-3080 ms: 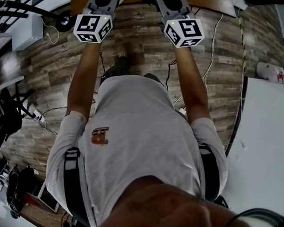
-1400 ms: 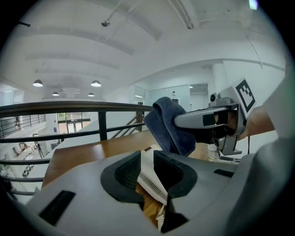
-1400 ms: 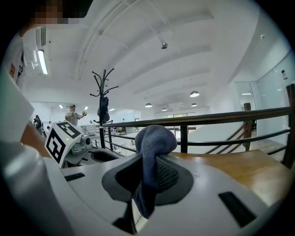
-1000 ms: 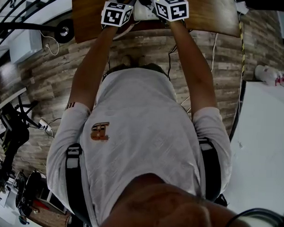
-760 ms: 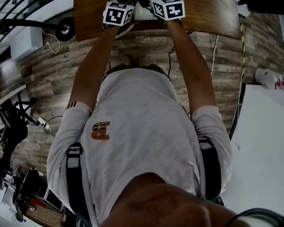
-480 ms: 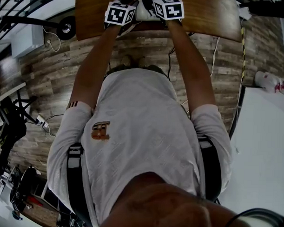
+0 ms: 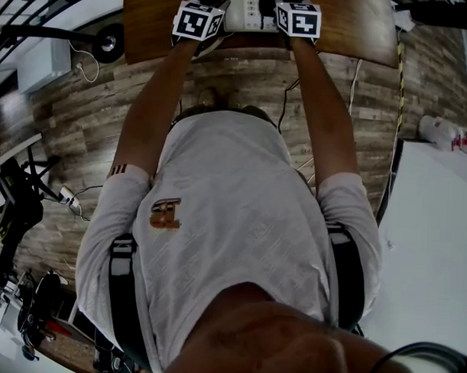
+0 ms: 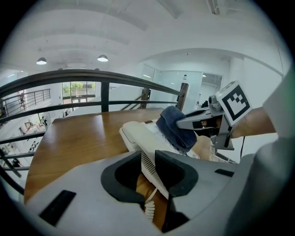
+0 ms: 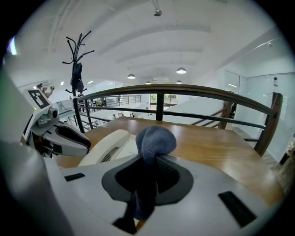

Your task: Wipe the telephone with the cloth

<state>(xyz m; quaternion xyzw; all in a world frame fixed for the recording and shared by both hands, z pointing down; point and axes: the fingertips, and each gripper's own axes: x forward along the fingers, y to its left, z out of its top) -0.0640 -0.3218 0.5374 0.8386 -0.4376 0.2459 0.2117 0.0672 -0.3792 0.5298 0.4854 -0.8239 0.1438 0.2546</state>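
A white telephone (image 7: 243, 9) sits on the wooden table (image 7: 354, 25), near its front edge. My left gripper (image 8: 148, 159) is shut on the phone's near end, where white plastic fills the narrow gap between the jaws. The coiled cord (image 8: 150, 208) hangs just below them. My right gripper (image 9: 150, 161) is shut on a bunched blue cloth (image 9: 155, 139). In the left gripper view the cloth (image 8: 175, 129) rests on top of the telephone (image 8: 138, 136), to the right of the handset. The handset (image 9: 102, 146) lies left of the cloth in the right gripper view.
A dark metal railing (image 9: 184, 92) runs along the table's far side. A coat stand (image 9: 77, 69) rises at the far left. The table's bare wooden top (image 9: 221, 147) spreads to the right of the phone. Cables (image 7: 348, 86) trail over the plank floor below the table edge.
Both grippers moved forward from above the floor onto the table. In the last half second the right gripper with the cloth slid to the right across the telephone; the left stayed put.
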